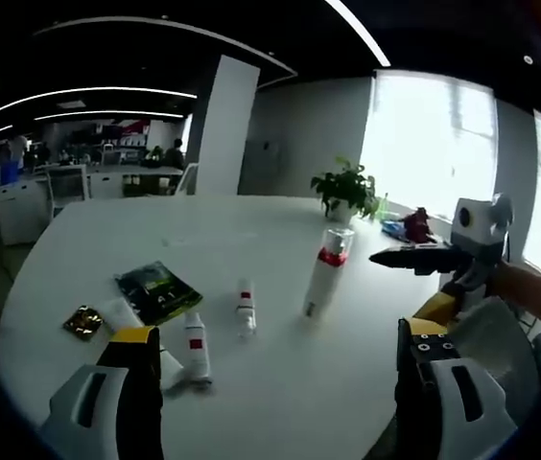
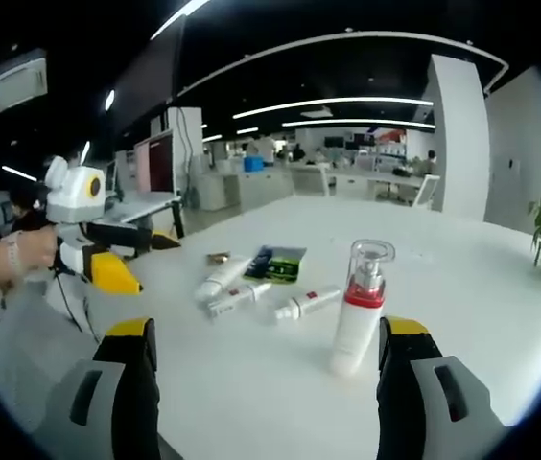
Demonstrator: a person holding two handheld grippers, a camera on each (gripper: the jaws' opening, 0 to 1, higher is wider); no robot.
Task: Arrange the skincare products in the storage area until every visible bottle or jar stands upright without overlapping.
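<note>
Nearest in the right gripper view, the right tool [image 2: 261, 383] has its jaws wide apart and holds nothing, and the tall pump bottle [image 2: 360, 311] stands upright on the white tabletop [image 2: 482, 287] just ahead, close to the right jaw. This bottle has a clear cap, a red band and a white body; it looks like smooth, stiff plastic, light and easy to tip, so I judge the best hold is on the lower white body, not on the cap. In the left gripper view the left tool [image 1: 275, 369] is also open and empty. Ahead of it, toward the middle of the tabletop, three small tubes lie flat: one wide white tube [image 1: 131, 321], one tube with a red mark [image 1: 196, 347], and a smaller tube [image 1: 245, 308]. They look soft and squeezable, so a gentle hold near the stiff cap end seems safer. Beyond them lie a dark green sachet [image 1: 158, 290] and a small gold packet [image 1: 83, 322]. A potted plant [image 1: 345, 190] stands at the far edge.
</note>
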